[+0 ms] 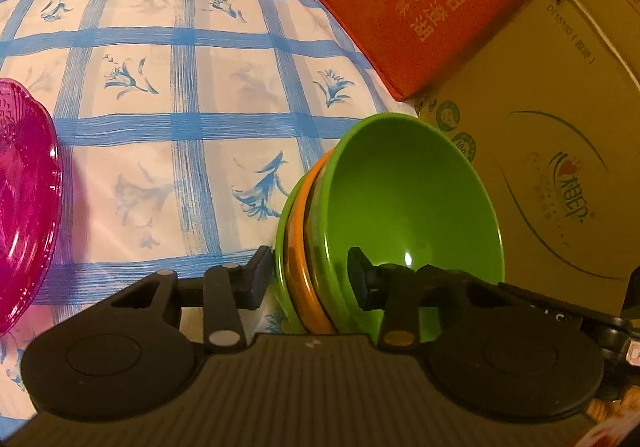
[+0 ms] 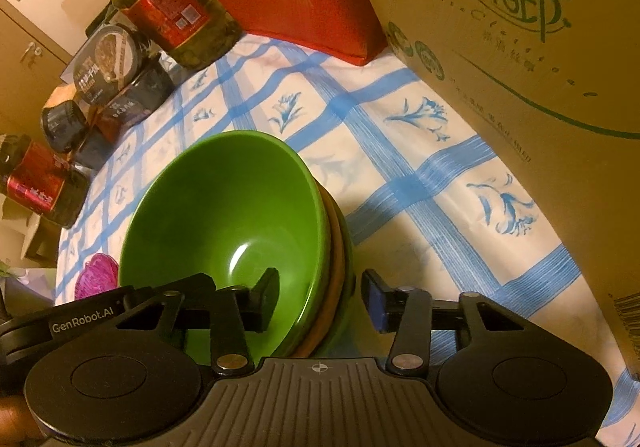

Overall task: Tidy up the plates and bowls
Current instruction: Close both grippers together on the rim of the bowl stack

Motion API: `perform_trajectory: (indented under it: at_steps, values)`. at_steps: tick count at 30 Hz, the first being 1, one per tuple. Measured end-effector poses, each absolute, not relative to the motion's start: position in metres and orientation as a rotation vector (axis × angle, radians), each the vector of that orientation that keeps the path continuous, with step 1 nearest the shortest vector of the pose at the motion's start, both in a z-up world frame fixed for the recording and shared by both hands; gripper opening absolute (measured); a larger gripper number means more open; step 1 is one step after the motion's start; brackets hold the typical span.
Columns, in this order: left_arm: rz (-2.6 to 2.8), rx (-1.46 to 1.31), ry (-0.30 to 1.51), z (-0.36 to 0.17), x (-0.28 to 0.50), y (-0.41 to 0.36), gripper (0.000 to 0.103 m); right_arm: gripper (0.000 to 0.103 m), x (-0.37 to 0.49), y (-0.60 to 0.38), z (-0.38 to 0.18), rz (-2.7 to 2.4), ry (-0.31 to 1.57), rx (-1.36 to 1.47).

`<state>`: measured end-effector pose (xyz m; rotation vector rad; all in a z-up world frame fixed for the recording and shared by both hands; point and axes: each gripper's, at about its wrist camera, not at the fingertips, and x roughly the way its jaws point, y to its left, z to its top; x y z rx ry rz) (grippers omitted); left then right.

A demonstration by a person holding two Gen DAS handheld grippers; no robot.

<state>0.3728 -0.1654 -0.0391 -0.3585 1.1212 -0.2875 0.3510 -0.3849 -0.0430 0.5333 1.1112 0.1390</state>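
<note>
Three nested bowls, green (image 1: pixel 412 207) on top, orange (image 1: pixel 304 287) in the middle and green below, stand on the blue-checked tablecloth (image 1: pixel 180 95). My left gripper (image 1: pixel 310 277) straddles the stack's rim: one finger (image 1: pixel 260 275) lies against the outer wall, the other finger (image 1: pixel 358 279) is inside the top bowl, pressing the rims between them. From the opposite side my right gripper (image 2: pixel 320 297) straddles the same stack (image 2: pixel 224 215). Its inner finger (image 2: pixel 268 297) is inside the green bowl and its outer finger (image 2: pixel 374 301) stands a little clear of the wall.
A pink translucent plate (image 1: pixel 24 207) lies at the left of the cloth, seen small as the pink plate (image 2: pixel 98 279). A cardboard box (image 1: pixel 560 167) and a red box (image 1: pixel 420 3) stand close behind the bowls. Oil bottles (image 2: pixel 172 7) and food tubs (image 2: pixel 108 63) line the far edge.
</note>
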Motion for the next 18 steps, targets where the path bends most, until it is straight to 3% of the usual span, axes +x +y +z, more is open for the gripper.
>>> perform_trajectory:
  at_steps: [6, 18]
  values:
    - [-0.273, -0.338, 1.123, -0.04, 0.3727, -0.1654, 0.027, 0.037, 0.3515, -0.3831, -0.0447, 0.131, 1.116, 0.519]
    - [-0.265, -0.291, 1.112, -0.0376, 0.3698, -0.1686, 0.025, 0.028, 0.3496, -0.3818, -0.0444, 0.113, 1.113, 0.487]
